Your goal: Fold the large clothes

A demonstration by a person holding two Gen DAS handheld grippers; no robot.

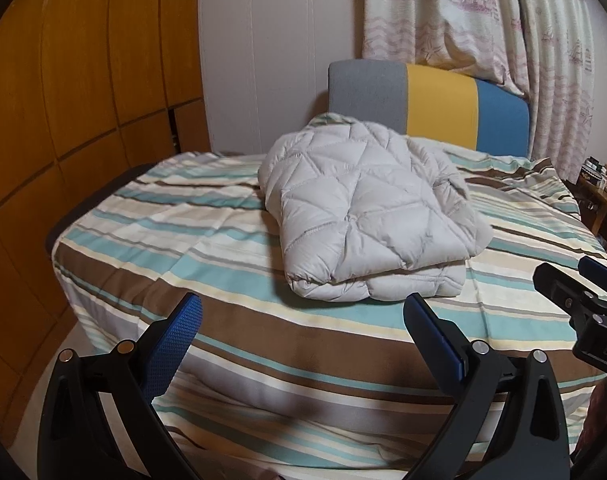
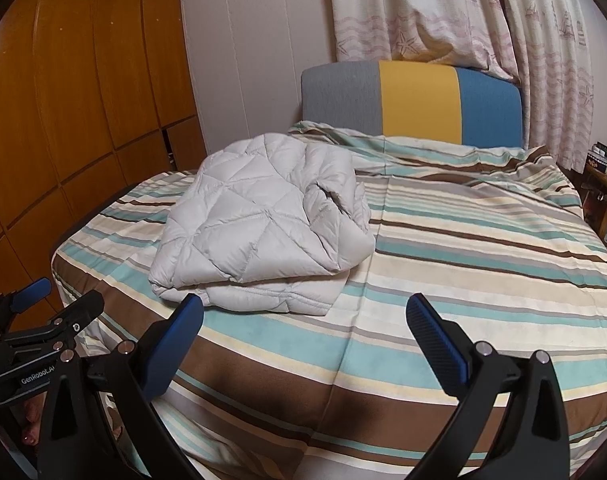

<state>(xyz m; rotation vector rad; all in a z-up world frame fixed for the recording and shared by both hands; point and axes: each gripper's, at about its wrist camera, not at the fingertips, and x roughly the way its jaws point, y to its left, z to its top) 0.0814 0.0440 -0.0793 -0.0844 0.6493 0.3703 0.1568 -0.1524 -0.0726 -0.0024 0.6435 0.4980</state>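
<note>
Closest to the cameras were the two grippers, both with their jaws spread wide and nothing between them. In the left wrist view the left gripper (image 1: 303, 320) sat at the bottom middle of the frame, and the folded grey puffy jacket (image 1: 367, 216) lay just above it, in the middle of the picture and almost straight ahead of the jaws. In the right wrist view the right gripper (image 2: 305, 320) also sat at the bottom middle, but there the jacket lay up and to the left, just past the left finger (image 2: 179, 336). So the left gripper looked like the one lined up best with the jacket, while the right one would have had to swing left to reach it. The jacket's long side seemed to run away from the grippers, toward the top of the frame, with its thick folded edge facing them. It rested on the striped bed cover (image 1: 239, 340) and looked already folded into a neat bundle, so the job seemed nearly done. Farther back stood a grey, yellow and blue headboard (image 1: 439, 100), and behind it hung curtains with ships (image 1: 463, 8).
</note>
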